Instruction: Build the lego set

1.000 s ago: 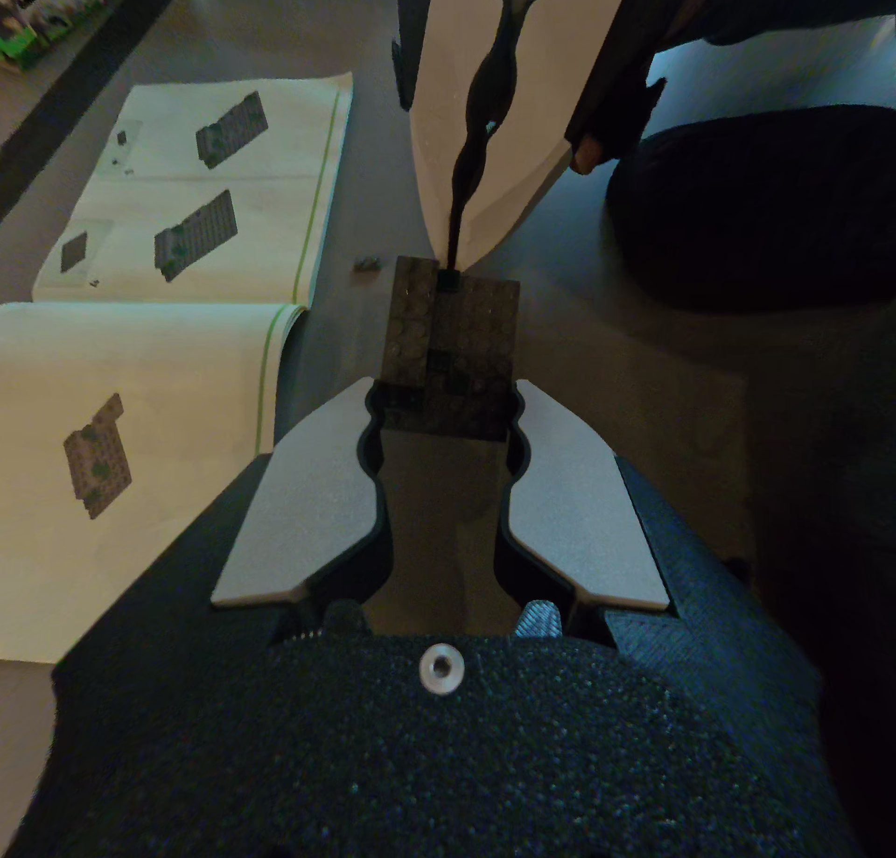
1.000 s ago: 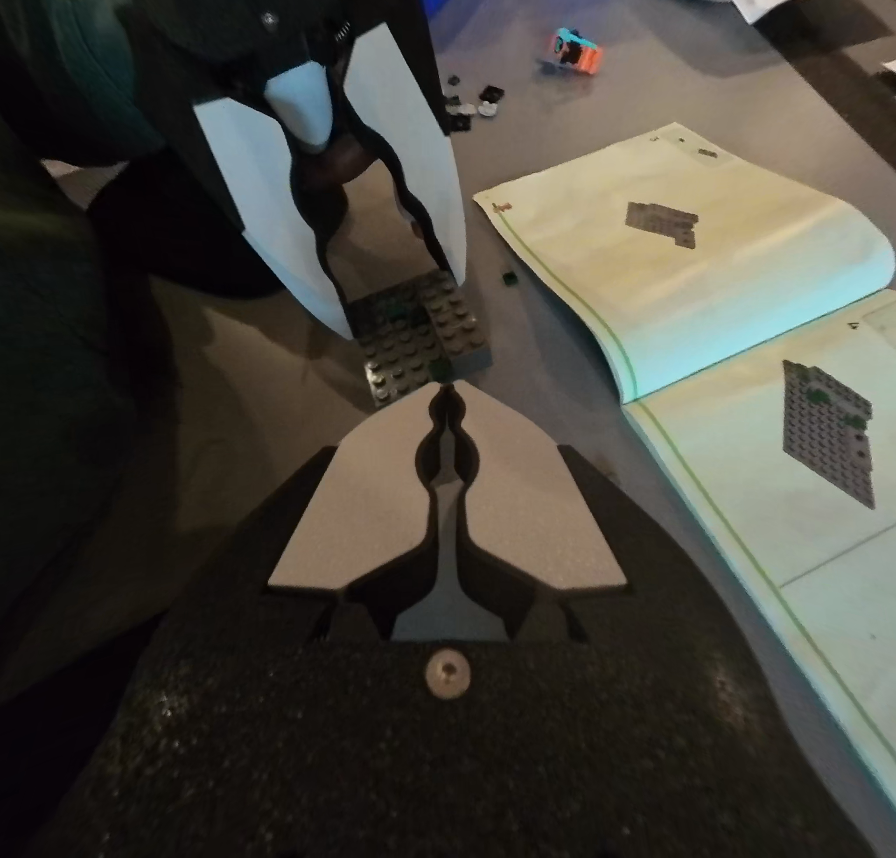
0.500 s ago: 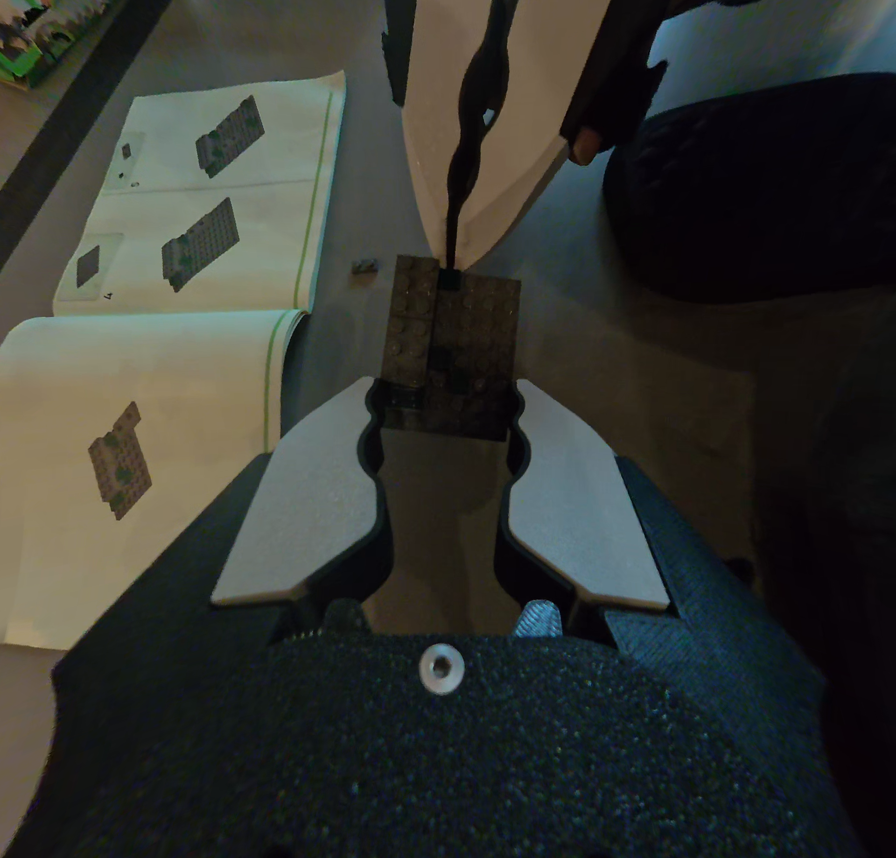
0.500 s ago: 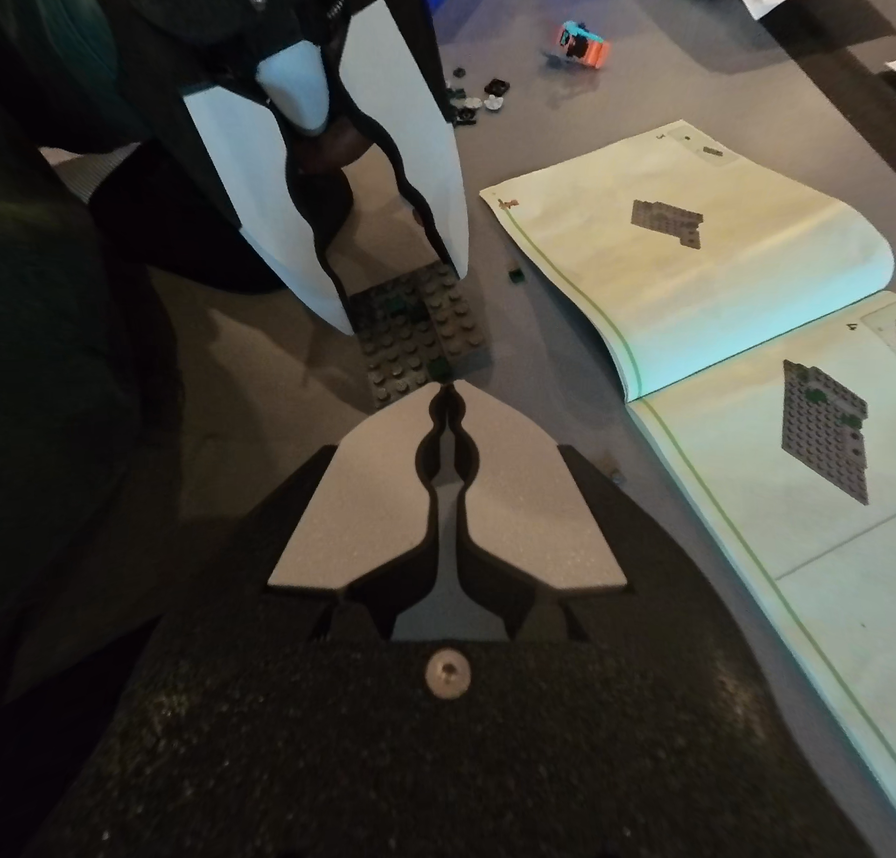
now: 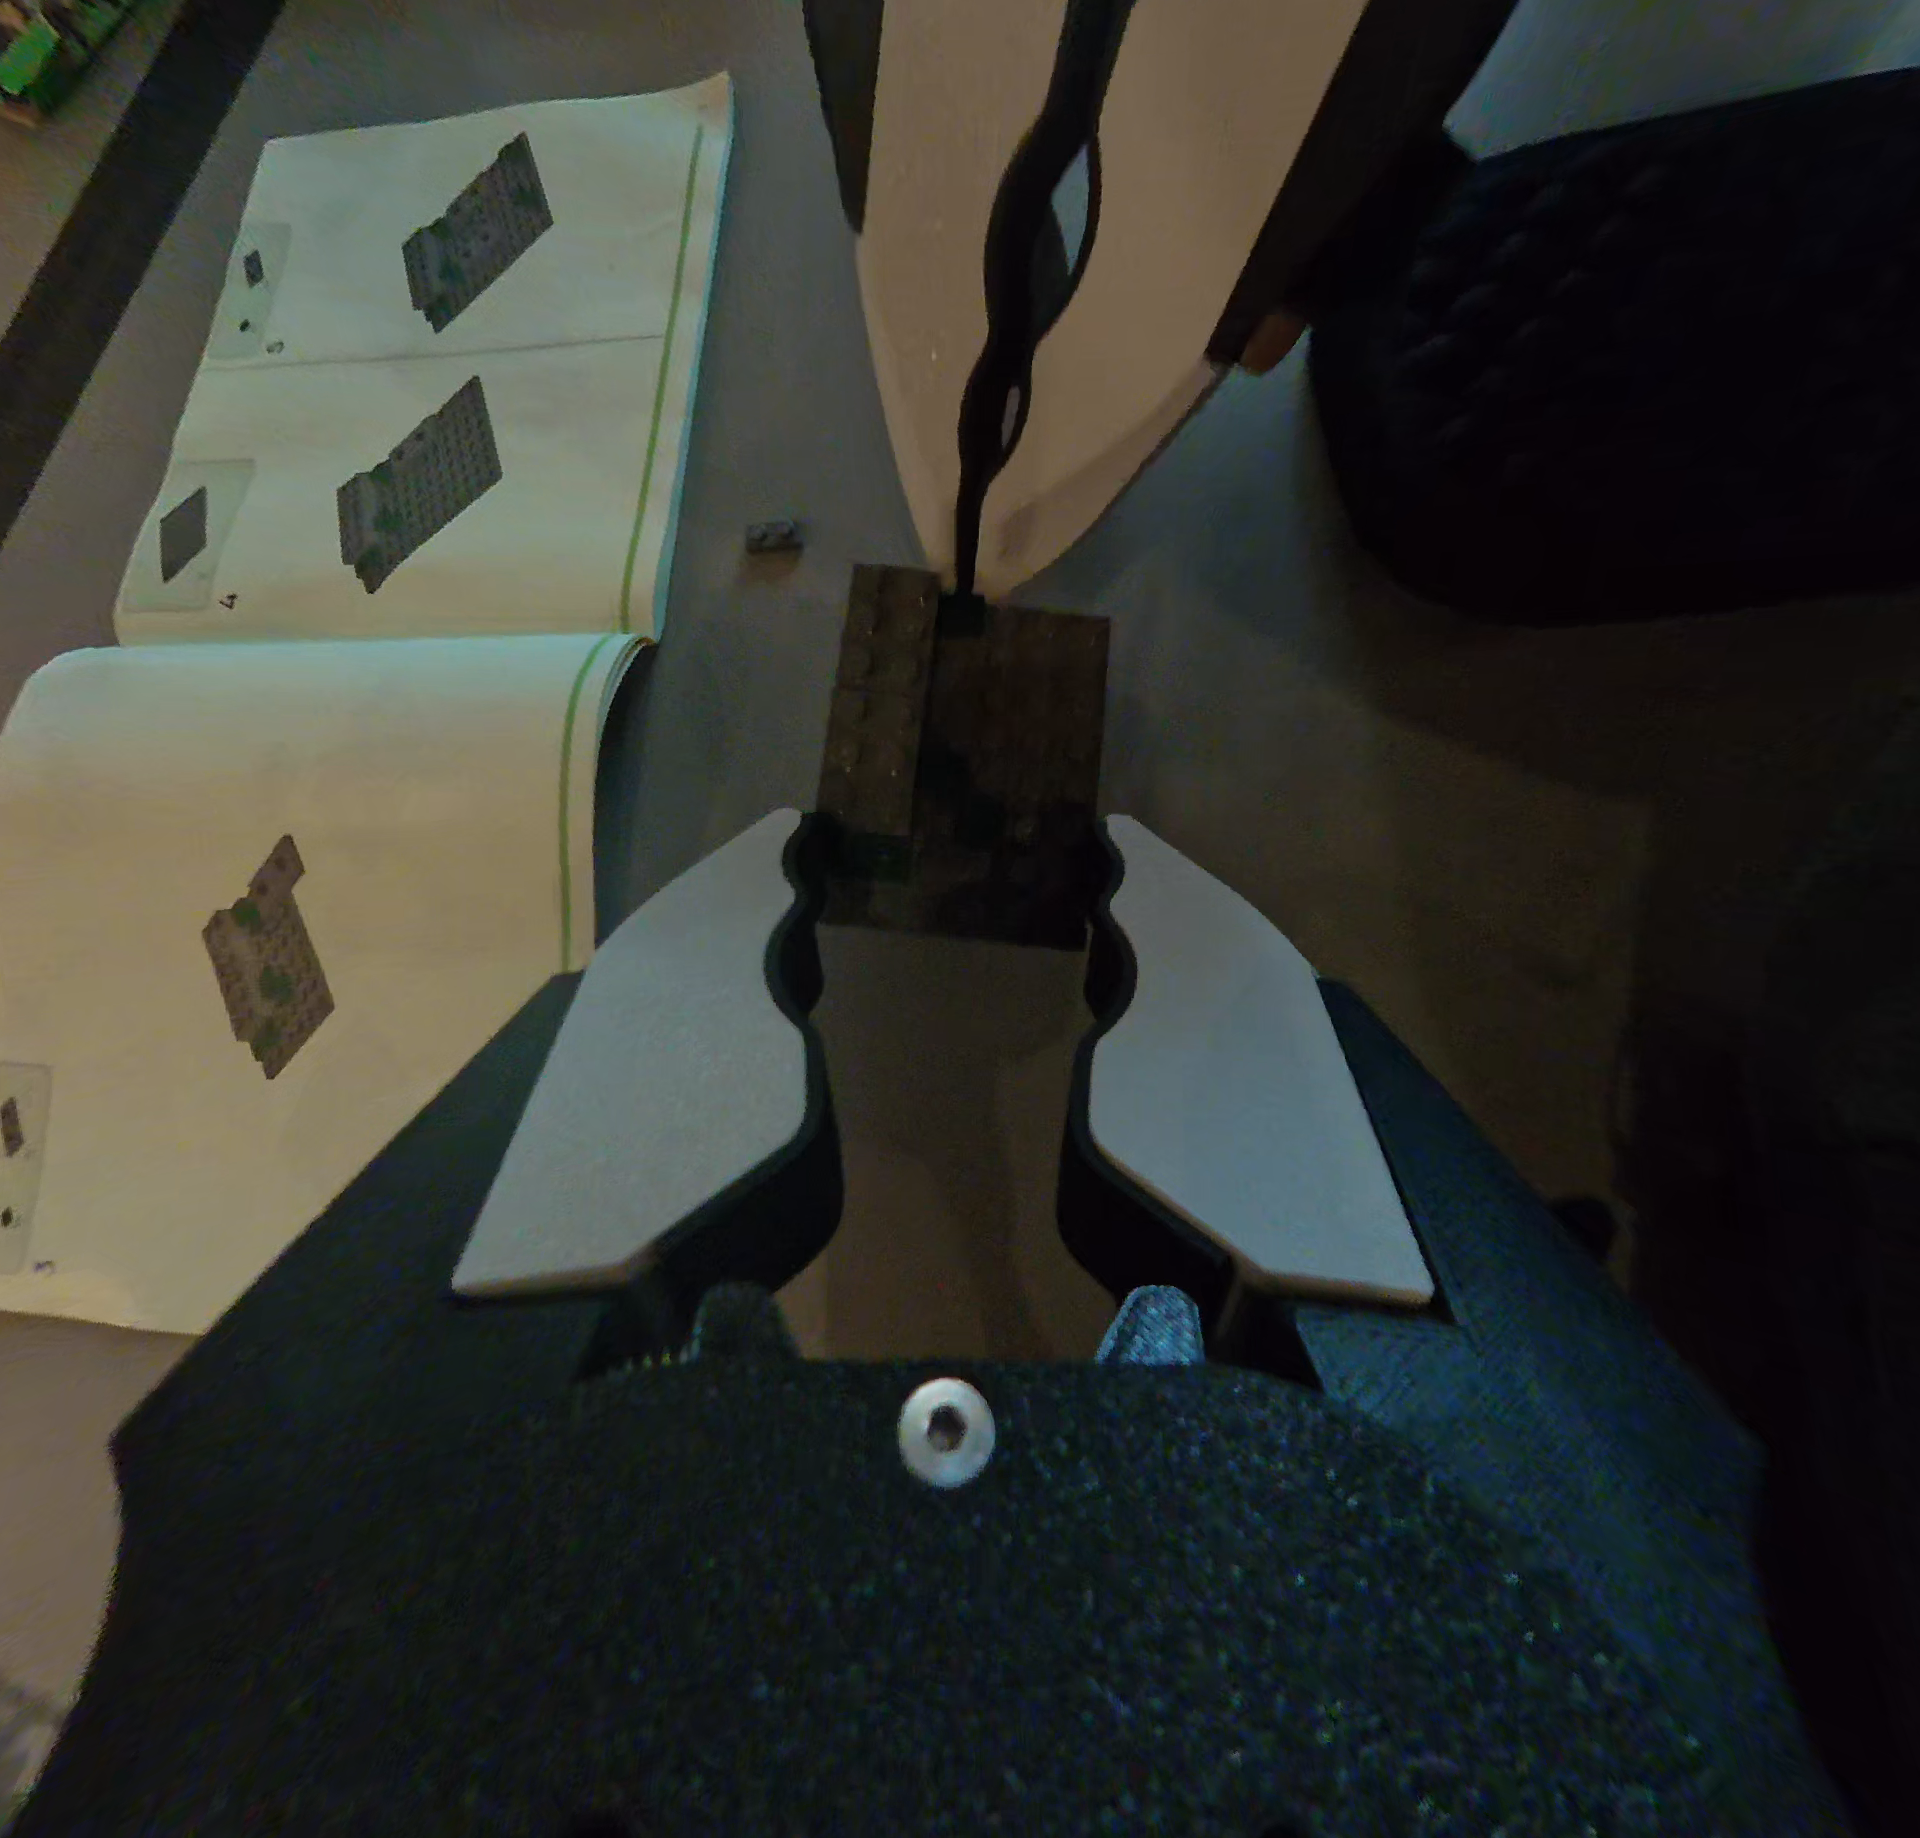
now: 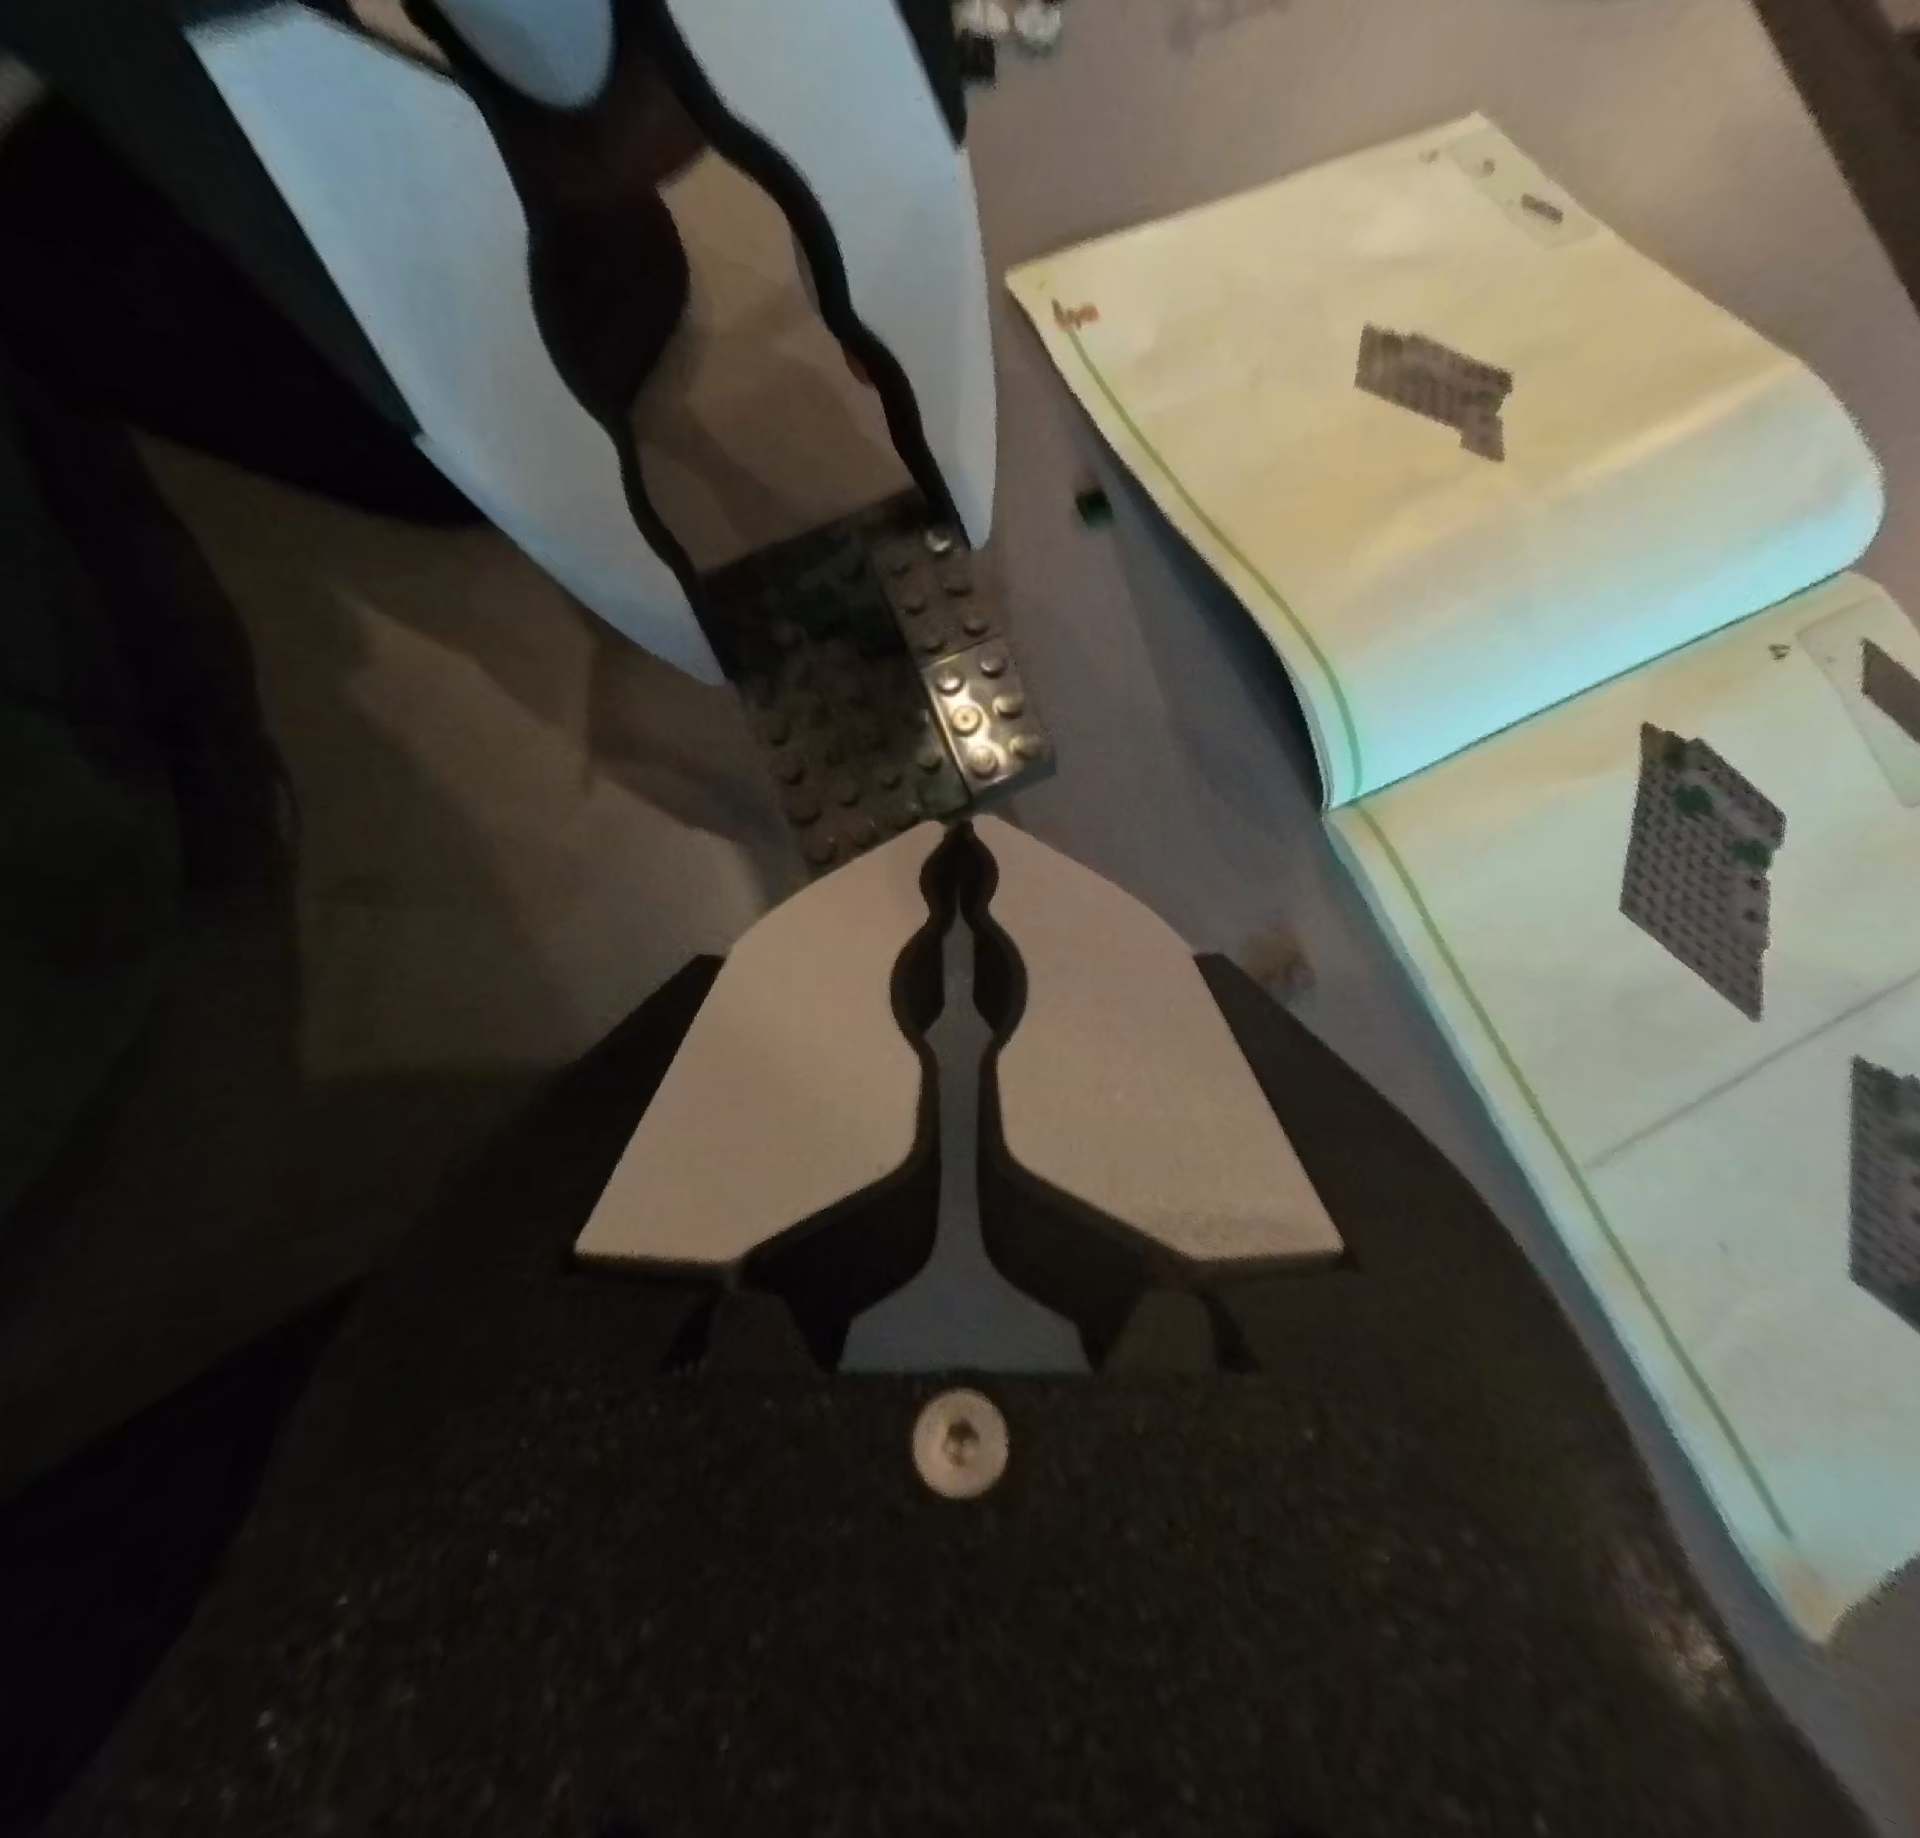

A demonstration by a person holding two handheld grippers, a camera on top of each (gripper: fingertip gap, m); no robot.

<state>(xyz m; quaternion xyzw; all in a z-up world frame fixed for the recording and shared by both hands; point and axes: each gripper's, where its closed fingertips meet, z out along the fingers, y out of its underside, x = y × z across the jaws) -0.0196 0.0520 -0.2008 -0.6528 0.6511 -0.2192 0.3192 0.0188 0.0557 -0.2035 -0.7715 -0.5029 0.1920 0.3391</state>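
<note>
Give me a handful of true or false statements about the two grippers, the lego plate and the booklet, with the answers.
1. The left gripper clamps the grey lego plate by its two side edges. True.
2. The right gripper is wide open. False: its fingertips are nearly together, pinching a small dark piece at the plate's edge.
3. The instruction booklet lies open on the table. True.
4. The booklet is closed under the plate. False: it lies open beside it.
5. A small loose piece lies between booklet and plate. True.

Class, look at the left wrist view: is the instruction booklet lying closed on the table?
No: the instruction booklet lies open, pages with build pictures showing, left of the lego plate.
</note>
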